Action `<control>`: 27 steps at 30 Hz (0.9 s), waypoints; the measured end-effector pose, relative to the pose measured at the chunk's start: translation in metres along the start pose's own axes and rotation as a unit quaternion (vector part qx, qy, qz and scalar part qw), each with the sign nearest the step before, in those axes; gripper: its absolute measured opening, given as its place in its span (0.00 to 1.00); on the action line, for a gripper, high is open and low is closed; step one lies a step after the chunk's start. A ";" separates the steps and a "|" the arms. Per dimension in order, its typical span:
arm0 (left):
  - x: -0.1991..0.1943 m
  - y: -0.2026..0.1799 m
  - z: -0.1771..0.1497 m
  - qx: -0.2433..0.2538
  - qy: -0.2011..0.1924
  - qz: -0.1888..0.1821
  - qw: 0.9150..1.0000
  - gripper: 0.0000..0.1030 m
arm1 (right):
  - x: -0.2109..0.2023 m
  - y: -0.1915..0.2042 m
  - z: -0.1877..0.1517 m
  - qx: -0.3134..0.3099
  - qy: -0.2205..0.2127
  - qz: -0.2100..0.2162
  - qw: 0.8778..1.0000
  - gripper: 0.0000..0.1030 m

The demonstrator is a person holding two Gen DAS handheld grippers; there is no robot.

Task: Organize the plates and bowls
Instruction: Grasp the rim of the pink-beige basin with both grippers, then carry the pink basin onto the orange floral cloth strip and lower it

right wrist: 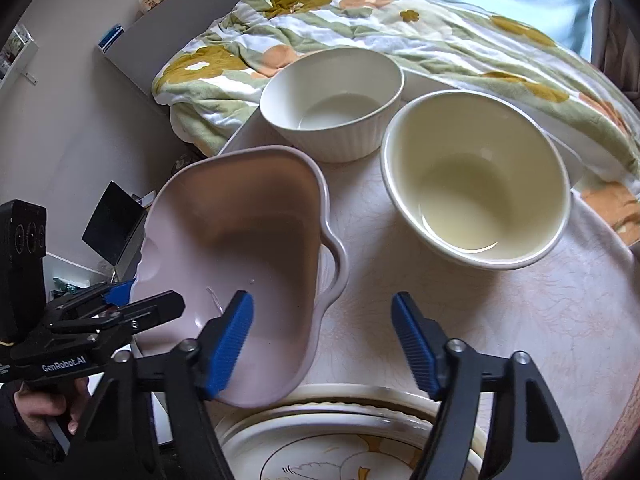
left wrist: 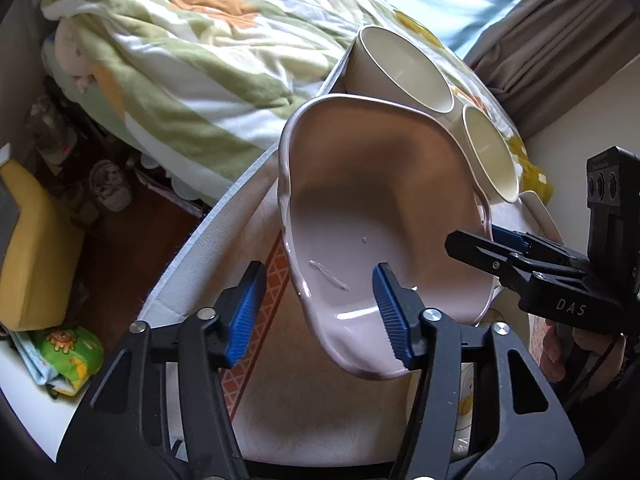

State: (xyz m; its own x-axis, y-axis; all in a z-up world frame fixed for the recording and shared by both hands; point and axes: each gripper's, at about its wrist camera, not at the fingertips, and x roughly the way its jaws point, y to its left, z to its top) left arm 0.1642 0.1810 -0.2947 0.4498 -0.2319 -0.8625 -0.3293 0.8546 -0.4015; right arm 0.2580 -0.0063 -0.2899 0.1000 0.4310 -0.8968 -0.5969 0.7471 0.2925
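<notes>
A pale pink wavy-rimmed dish [left wrist: 360, 208] is lifted and tilted above the table; it also shows in the right wrist view [right wrist: 248, 248]. In the right wrist view my left gripper [right wrist: 120, 300] is shut on its left rim. In its own view my left gripper [left wrist: 316, 312] has the rim between its pads. My right gripper [right wrist: 324, 340] is open and empty, with one finger in front of the dish; it appears at the right of the left wrist view [left wrist: 480, 248]. A white ribbed bowl [right wrist: 332, 100] and a cream bowl [right wrist: 476, 184] stand behind.
A cream plate with a duck drawing [right wrist: 320, 440] lies under my right gripper. The round table [right wrist: 520, 320] has a pale patterned cloth. A bed with a floral quilt [right wrist: 360, 20] lies right behind the table. Clutter sits on the floor [left wrist: 108, 188] at the left.
</notes>
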 end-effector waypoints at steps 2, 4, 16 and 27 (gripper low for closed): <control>0.003 0.001 0.003 0.005 -0.002 -0.008 1.000 0.30 | 0.006 0.000 0.000 0.004 0.003 0.012 1.000 0.41; 0.005 0.001 0.006 0.009 -0.004 -0.014 1.000 0.25 | 0.009 0.001 0.000 0.009 0.001 0.025 1.000 0.20; -0.025 -0.030 0.021 0.070 -0.034 0.014 0.997 0.22 | -0.021 0.005 -0.008 0.027 -0.051 0.035 0.998 0.15; -0.068 -0.143 -0.009 0.148 -0.058 0.000 0.987 0.22 | -0.126 -0.026 -0.062 0.069 -0.136 0.019 0.988 0.15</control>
State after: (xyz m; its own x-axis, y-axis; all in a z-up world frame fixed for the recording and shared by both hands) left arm 0.1731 0.0709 -0.1810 0.5467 -0.1915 -0.8151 -0.0800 0.9571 -0.2785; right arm 0.2115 -0.1112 -0.2051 0.3005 0.5666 -0.7672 -0.4913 0.7814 0.3847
